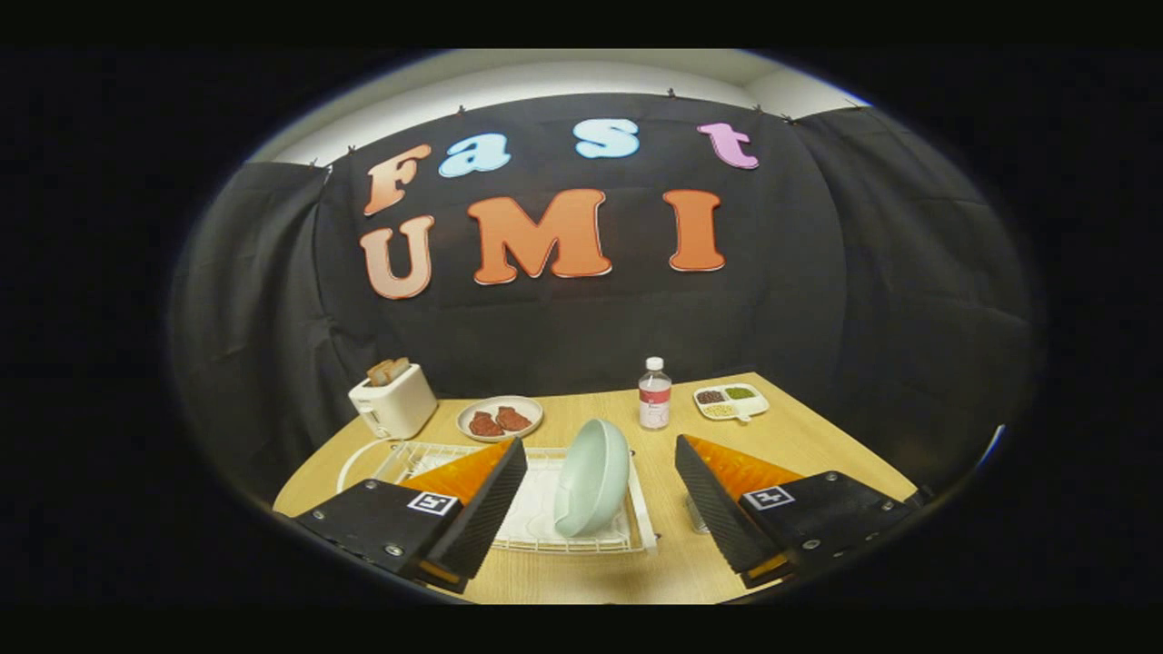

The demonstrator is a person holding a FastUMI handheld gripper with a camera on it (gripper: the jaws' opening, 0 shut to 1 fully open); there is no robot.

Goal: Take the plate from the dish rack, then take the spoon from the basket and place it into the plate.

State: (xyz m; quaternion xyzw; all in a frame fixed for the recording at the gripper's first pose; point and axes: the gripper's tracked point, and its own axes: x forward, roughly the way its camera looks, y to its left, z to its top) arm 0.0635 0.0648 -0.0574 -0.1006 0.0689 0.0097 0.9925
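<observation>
Plate, pale green, propped on edge in the white dish rack so its rim offers a grip, between my gripper fingers spread wide either side; toaster far left, water bottle beyond.

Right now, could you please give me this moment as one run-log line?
phase: approach | hand-held gripper: open, fingers either side of plate | plate: on edge in dish rack | spoon: not picked
</observation>
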